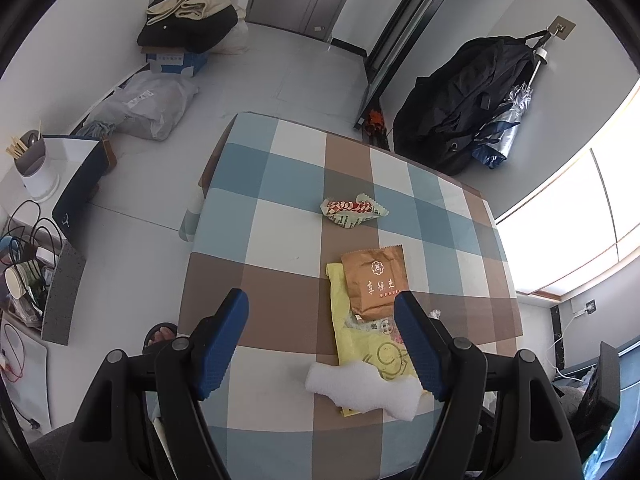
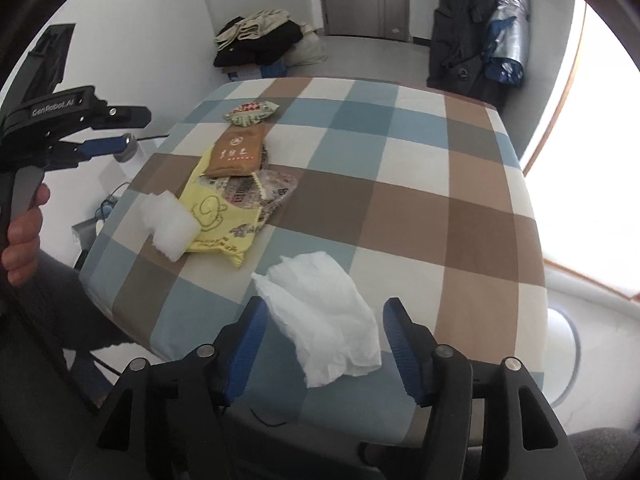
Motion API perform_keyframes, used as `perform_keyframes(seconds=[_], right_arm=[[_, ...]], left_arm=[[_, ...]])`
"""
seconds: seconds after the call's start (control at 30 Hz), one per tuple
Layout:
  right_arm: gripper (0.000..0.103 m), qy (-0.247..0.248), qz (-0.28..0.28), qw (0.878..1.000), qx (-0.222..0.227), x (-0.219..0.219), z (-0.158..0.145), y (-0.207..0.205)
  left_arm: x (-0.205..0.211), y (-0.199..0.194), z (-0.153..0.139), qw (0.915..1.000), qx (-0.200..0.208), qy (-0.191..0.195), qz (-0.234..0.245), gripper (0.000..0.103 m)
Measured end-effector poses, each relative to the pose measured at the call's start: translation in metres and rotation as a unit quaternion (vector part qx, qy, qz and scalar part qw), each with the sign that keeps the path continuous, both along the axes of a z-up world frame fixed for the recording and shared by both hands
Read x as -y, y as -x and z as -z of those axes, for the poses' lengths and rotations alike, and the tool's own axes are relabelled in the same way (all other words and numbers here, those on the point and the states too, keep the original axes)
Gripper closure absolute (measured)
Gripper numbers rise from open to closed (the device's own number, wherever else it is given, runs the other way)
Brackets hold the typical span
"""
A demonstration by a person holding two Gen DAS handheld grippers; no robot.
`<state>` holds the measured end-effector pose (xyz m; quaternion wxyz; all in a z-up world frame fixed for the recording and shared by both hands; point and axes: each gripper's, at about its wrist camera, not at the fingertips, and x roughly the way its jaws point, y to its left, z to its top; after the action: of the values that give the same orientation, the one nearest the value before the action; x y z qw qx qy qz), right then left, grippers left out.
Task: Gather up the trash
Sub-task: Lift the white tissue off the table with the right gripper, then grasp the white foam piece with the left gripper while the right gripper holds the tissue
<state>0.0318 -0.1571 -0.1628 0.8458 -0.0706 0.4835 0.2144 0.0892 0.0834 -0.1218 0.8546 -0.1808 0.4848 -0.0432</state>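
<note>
A checked tablecloth covers the table point(image 2: 420, 208). A crumpled white tissue point(image 2: 324, 312) lies on it near the front edge, between the fingers of my right gripper point(image 2: 326, 306), which is open with its pads clear of the tissue. Farther left lie a white foam piece point(image 2: 170, 224), a yellow bag point(image 2: 212, 216), a printed clear wrapper point(image 2: 272, 190), a brown paper packet point(image 2: 238, 152) and a red-green wrapper point(image 2: 252, 114). My left gripper point(image 1: 320, 300) hangs open above the yellow bag point(image 1: 360, 344), foam point(image 1: 360, 386) and brown packet point(image 1: 376, 284), holding nothing.
On the floor beyond the table are a pile of clothes on a box point(image 1: 188, 20) and a plastic bag point(image 1: 148, 104). A dark coat and folded umbrella point(image 1: 472, 96) hang on the wall. A white round container point(image 2: 564, 352) stands below the table's right edge.
</note>
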Motion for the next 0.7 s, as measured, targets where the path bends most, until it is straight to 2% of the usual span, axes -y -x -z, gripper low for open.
perform_keyframes(seconds=[0.17, 0.3, 0.43, 0.5, 0.6, 0.7], right_arm=[[0.038, 0.034, -0.046, 0.998, -0.012, -0.015, 0.012, -0.004], [0.041, 0.043, -0.051, 0.997, -0.025, -0.015, 0.021, -0.013], [0.062, 0.018, -0.040, 0.999, -0.026, -0.009, 0.019, -0.016], [0.080, 0.009, -0.031, 0.999, -0.026, -0.005, 0.018, -0.018], [0.093, -0.015, -0.011, 0.999, -0.036, 0.004, 0.018, -0.025], [0.095, -0.047, 0.007, 0.998, -0.051, 0.014, 0.019, -0.030]], left_arm=[[0.003, 0.002, 0.006, 0.9998, -0.013, 0.006, 0.015, 0.031], [0.019, 0.001, 0.021, 0.9965, -0.042, 0.018, 0.070, 0.031], [0.037, 0.002, 0.030, 0.9918, -0.061, 0.008, 0.112, 0.031], [0.044, 0.004, 0.031, 0.9899, -0.062, 0.001, 0.127, 0.031], [0.053, 0.007, 0.030, 0.9881, -0.055, -0.017, 0.143, 0.031], [0.066, 0.010, 0.032, 0.9837, -0.052, -0.049, 0.165, 0.031]])
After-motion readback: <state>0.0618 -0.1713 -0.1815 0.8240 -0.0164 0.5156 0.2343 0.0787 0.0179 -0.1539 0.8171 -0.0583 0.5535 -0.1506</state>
